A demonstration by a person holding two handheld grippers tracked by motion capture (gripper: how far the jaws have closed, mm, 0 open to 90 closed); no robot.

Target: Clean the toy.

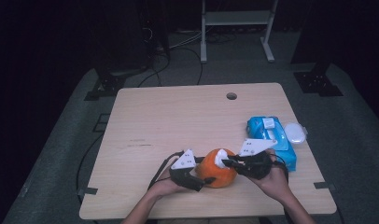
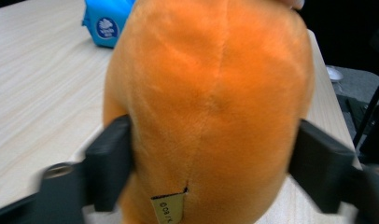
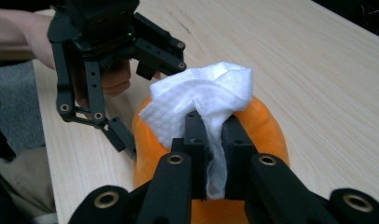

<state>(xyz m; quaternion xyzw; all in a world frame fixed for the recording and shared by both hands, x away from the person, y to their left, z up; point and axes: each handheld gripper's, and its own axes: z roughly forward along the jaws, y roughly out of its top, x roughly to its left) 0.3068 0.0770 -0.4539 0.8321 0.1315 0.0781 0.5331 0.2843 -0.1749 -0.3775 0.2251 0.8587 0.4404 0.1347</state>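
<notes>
Right gripper view shows the right gripper (image 3: 211,135) with jaws pinched tight on a white wipe (image 3: 199,100) atop the orange plush toy (image 3: 262,126), whose long axis stands upright on the tabletop (image 1: 178,121), while the left gripper (image 2: 211,163), jaws half open, clamps its sides, so rubbing should go gently.

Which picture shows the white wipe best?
The right gripper view: the white wipe sits close up, pinched between the right gripper jaws, resting on the orange plush toy. In the high view the wipe is a small white patch on the toy. In the left gripper view the toy fills the middle.
</notes>
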